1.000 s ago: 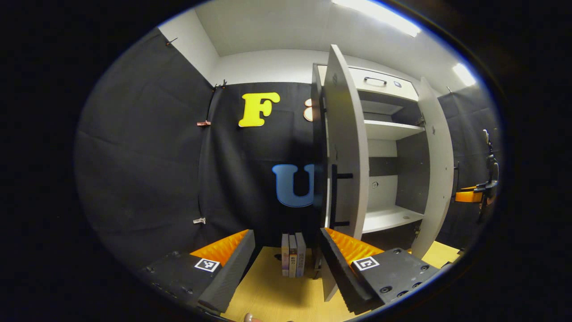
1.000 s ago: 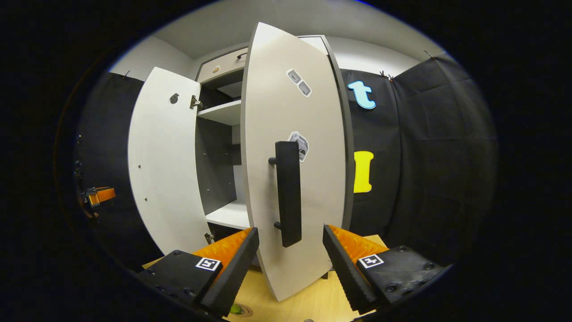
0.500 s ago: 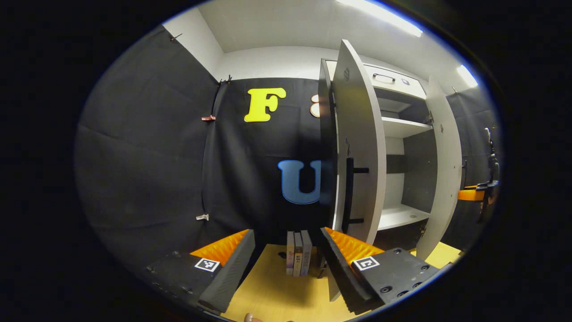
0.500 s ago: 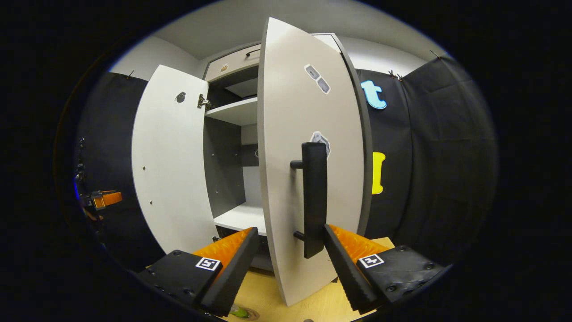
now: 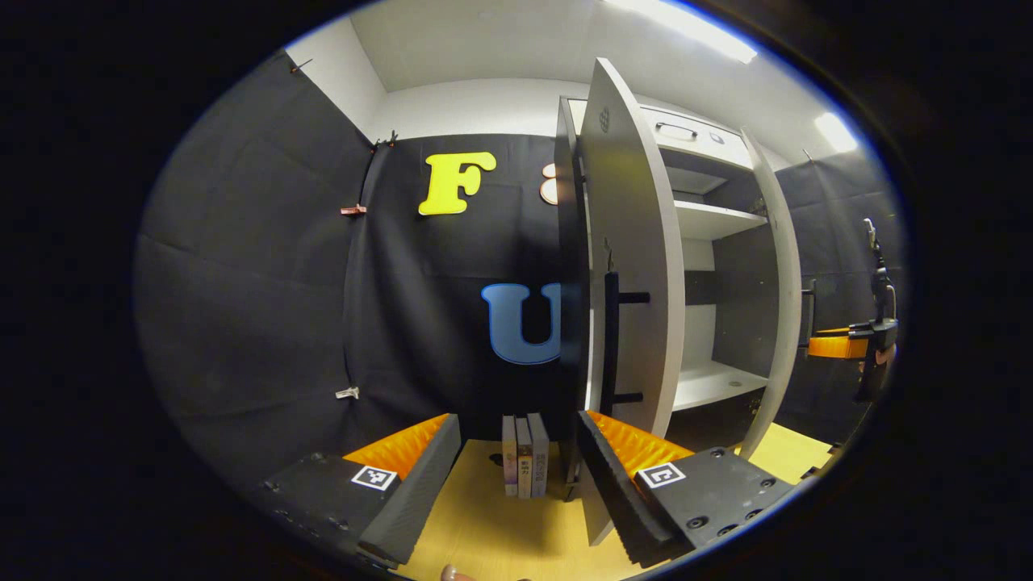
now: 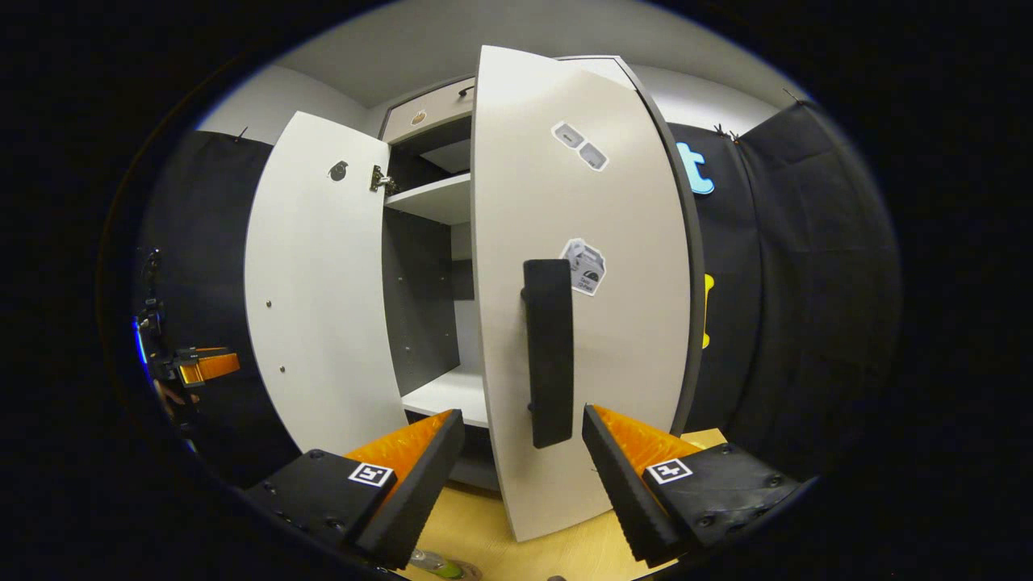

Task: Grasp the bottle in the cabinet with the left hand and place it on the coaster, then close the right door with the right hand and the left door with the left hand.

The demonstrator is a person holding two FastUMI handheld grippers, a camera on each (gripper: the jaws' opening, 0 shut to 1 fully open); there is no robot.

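Both doors stand ajar, so the right door (image 6: 577, 323) is best pushed flat near its handle (image 6: 549, 351) by the wide-open, empty right claw (image 6: 523, 476), while the bottle (image 6: 432, 562) appears to rest on the desk (image 6: 484, 532) below.

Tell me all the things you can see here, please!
Cabinet: one, pale grey with dark inside walls, standing on the table.
Doors: two, pale grey, both open; left door, right door.
Door handles: two, black; and.
Shelves: two, white, bare where visible.
Books: three, upright, left of the cabinet.
Table: one, light wood.
Left gripper: orange and black, open.
Right gripper: orange and black, open, facing the right door's handle.
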